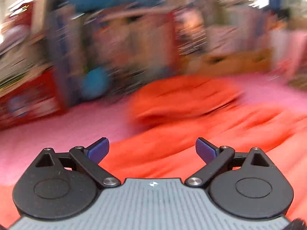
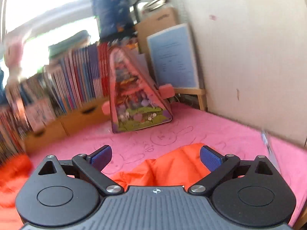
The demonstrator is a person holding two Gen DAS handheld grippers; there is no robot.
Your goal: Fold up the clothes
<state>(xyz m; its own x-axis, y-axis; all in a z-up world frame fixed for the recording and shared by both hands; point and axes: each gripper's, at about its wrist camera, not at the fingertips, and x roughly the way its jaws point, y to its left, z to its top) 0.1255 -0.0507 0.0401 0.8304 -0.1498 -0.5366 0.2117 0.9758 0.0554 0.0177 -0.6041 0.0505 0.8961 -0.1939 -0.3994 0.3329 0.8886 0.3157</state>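
Note:
An orange garment (image 1: 191, 118) lies rumpled on a pink cloth surface (image 1: 57, 134). The left wrist view is blurred by motion. My left gripper (image 1: 152, 149) is open and empty, just above the near part of the garment. In the right wrist view an edge of the orange garment (image 2: 168, 166) lies between and under my right gripper's fingers. My right gripper (image 2: 155, 156) is open and holds nothing. More orange cloth (image 2: 13, 172) shows at the far left of that view.
A pink pyramid-shaped toy box (image 2: 134, 95) stands on the pink cloth (image 2: 220, 134) ahead. Rows of books (image 2: 67, 80) sit over wooden drawers (image 2: 76, 118) at the back. A blue-framed board (image 2: 172, 57) leans by a white wall (image 2: 249, 57) on the right.

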